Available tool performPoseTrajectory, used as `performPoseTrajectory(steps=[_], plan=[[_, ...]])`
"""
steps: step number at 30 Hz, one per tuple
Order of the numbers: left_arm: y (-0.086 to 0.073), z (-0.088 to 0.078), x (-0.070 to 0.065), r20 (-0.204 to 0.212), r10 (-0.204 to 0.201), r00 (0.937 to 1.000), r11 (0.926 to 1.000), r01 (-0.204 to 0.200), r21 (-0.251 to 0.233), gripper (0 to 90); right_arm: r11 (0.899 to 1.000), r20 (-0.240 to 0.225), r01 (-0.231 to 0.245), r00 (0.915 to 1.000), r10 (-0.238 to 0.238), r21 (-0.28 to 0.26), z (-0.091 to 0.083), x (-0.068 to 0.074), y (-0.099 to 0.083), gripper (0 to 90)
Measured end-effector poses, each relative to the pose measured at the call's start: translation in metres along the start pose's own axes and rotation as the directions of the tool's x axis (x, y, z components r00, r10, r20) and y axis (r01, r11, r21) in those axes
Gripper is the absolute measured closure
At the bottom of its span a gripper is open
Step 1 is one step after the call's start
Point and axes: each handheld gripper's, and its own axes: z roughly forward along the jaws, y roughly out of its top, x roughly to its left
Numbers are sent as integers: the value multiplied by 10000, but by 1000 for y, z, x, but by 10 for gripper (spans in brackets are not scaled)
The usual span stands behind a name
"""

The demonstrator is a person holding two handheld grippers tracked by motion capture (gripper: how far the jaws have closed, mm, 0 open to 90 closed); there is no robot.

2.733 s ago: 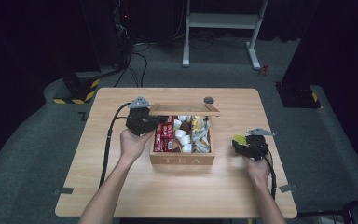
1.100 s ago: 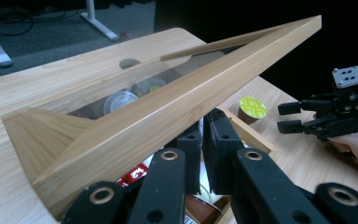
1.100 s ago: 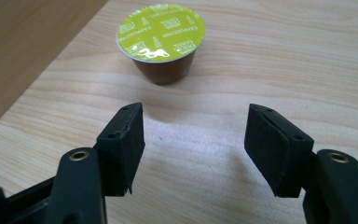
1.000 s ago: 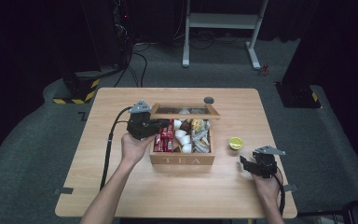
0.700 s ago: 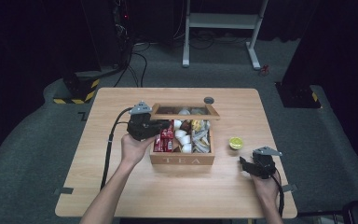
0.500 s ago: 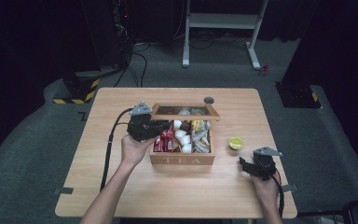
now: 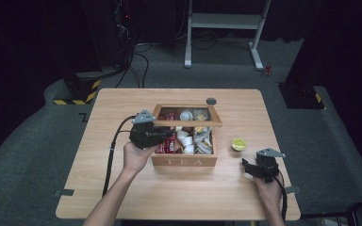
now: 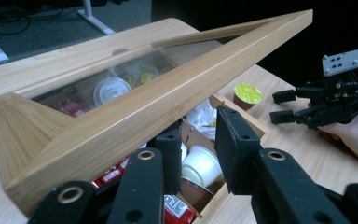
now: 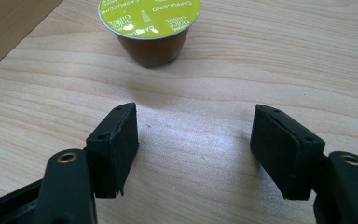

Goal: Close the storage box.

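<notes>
A wooden tea box [image 7: 184,161] stands mid-table, its glass-windowed lid [image 7: 187,122] tilted partly up. My left gripper [image 7: 167,134] reaches in from the box's left, under the lid's front rail [image 8: 168,98]. Its jaws have just been opening; the rail lies over the left jaw and only the white cups [image 8: 200,165] show in the gap. My left gripper [image 8: 198,149] is open. A green-topped coffee capsule [image 7: 238,144] [image 9: 149,28] stands on the table right of the box. My right gripper [image 7: 245,165] [image 9: 193,140] sits just short of it, jaws lately opened, empty.
The box holds red packets [image 7: 166,145], white cups and sachets [image 7: 202,141]. A small dark disc [image 7: 211,100] lies behind the box. The table [image 7: 122,188] has bare wood at the front and left. The right gripper [image 8: 279,106] shows far off in the left gripper view.
The right gripper, earlier beside the box with the capsule, has left it on the table and drawn back toward the person. The left gripper has stayed at the lid.
</notes>
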Motion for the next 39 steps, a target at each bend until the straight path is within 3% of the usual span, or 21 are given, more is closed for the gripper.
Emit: performPoseTrajectory(steps=[11,39], plan=[[-16,2,-4,82,46,10000,9997,-48,220,698,10000,-2,45,10000,-45,14,0,0,0,304],[-53,12,-9,306,-318,9990,9983,302,504,692,10000,-2,14,10000,-14,31,0,0,0,303]])
